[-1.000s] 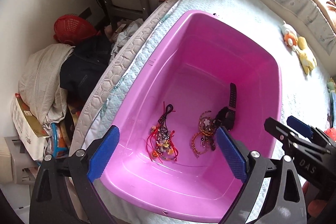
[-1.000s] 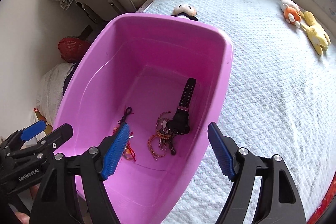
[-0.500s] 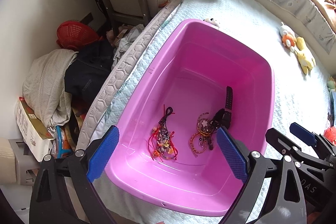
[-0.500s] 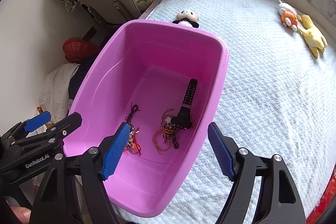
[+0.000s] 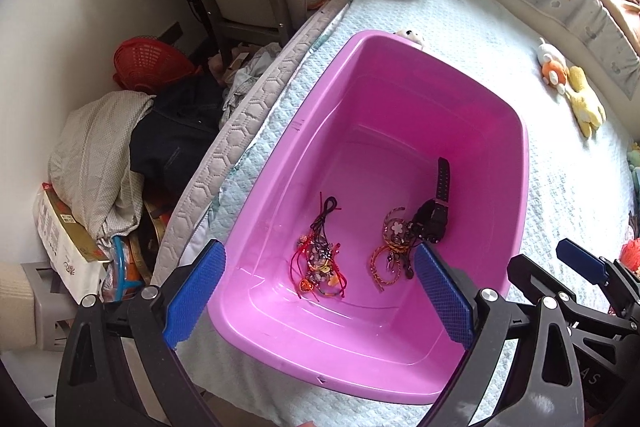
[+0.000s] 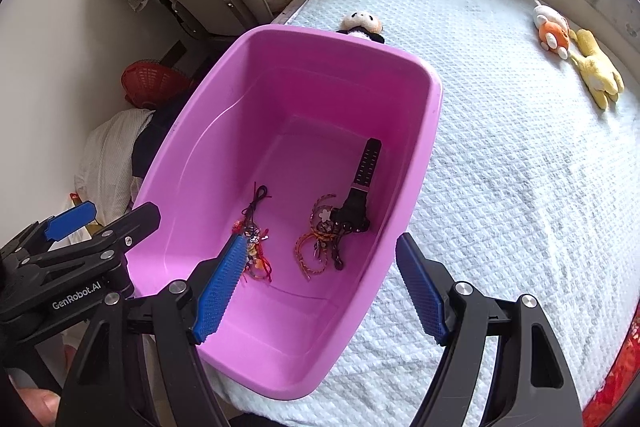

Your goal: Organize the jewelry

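A pink tub (image 5: 400, 107) sits at the bed's (image 6: 520, 187) left edge. Inside lie a black watch (image 5: 436, 211), a tangle of bracelets (image 5: 390, 251) touching it, and a red cord bunch (image 5: 320, 259) apart to the left. The left tool (image 5: 320, 291) and right tool (image 6: 320, 279) hang above with blades spread wide, holding nothing. Only the left view shows the clothes pile (image 5: 120, 155) beside the bed; the right view shows open blanket right of the tub and a panda toy (image 6: 362, 25) behind it
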{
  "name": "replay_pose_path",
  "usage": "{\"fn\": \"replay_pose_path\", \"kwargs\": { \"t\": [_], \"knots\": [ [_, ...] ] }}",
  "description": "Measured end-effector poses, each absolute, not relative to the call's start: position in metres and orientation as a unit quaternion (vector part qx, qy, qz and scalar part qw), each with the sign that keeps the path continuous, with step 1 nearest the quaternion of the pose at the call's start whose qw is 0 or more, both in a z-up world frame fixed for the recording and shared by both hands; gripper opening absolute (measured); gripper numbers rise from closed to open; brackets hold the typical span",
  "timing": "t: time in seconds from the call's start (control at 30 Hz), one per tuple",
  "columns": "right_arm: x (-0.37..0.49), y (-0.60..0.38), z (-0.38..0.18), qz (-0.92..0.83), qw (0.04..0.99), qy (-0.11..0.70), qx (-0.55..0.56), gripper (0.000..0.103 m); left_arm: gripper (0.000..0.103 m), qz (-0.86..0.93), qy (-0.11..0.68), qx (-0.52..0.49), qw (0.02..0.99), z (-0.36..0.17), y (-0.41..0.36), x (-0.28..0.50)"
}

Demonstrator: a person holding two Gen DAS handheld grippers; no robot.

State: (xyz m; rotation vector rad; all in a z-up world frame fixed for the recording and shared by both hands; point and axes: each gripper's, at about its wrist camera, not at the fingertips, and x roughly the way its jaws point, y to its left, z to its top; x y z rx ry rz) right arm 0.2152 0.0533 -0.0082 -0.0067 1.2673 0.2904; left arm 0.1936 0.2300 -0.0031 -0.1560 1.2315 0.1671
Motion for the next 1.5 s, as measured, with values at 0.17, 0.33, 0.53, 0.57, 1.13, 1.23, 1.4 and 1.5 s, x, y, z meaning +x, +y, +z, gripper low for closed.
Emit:
{"fn": "replay_pose_path", "kwargs": {
  "t": [0.17, 0.33, 0.53, 0.57, 1.13, 1.23, 1.4, 1.5],
  "knots": [
    [0.2124, 0.0552, -0.0067, 0.134, 0.797, 0.589, -0.008, 0.073, 0.093, 0.079, 0.577, -0.065, 0.811, -0.0032, 0.2275, 0.1928],
    [0.2103, 0.0554, -0.0062, 0.133, 0.798, 0.588, -0.009, 0.073, 0.093, 0.076, 0.577, -0.065, 0.81, -0.0031, 0.2273, 0.1923],
    [0.2098, 0.0534, -0.0064, 0.13, 0.798, 0.589, -0.007, 0.073, 0.093, 0.075, 0.576, -0.065, 0.812, -0.0034, 0.2257, 0.1913],
    [0.2098, 0.0529, -0.0064, 0.13, 0.798, 0.589, -0.006, 0.073, 0.093, 0.075, 0.576, -0.065, 0.811, -0.0036, 0.225, 0.1911],
    [0.2099, 0.0517, -0.0086, 0.13, 0.795, 0.592, -0.005, 0.073, 0.093, 0.07, 0.579, -0.063, 0.81, -0.0024, 0.223, 0.1938],
    [0.2101, 0.052, -0.0086, 0.13, 0.795, 0.592, -0.006, 0.073, 0.093, 0.068, 0.579, -0.058, 0.811, -0.0025, 0.2224, 0.1939],
    [0.2096, 0.0539, -0.0092, 0.132, 0.795, 0.592, -0.009, 0.073, 0.093, 0.068, 0.579, -0.057, 0.811, -0.0022, 0.222, 0.1942],
    [0.209, 0.0543, -0.0093, 0.132, 0.795, 0.592, -0.011, 0.073, 0.093, 0.069, 0.578, -0.055, 0.811, -0.0025, 0.2218, 0.1943]
  ]
}}
